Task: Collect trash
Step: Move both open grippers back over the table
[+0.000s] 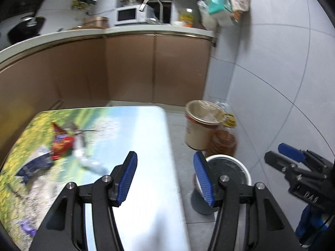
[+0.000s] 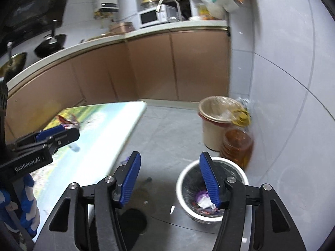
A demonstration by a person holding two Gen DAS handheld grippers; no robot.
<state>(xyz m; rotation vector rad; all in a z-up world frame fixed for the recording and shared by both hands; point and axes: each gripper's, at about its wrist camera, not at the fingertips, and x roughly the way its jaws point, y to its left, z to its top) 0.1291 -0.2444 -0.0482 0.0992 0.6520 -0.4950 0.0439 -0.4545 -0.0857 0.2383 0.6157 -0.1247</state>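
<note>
Both the left hand-held gripper (image 1: 165,175) and the right hand-held gripper (image 2: 170,177) are spread and empty — wrappers (image 1: 60,140) on the worktop (image 1: 150,146) lie flat, so a shallow pinch may slip short of the bin (image 2: 211,188).

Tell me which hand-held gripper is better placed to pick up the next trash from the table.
Left: open above the table, wrappers just ahead. The right is open beside the white bin.

Glossy printed table top (image 1: 129,138) with crinkly foil-like wrappers (image 1: 60,140). Ribbed blue rubbery pads (image 2: 130,181) on matt black plastic gripper frames. Smooth white-rimmed plastic trash bin (image 2: 184,179), glossy tiled wall (image 2: 282,83).
</note>
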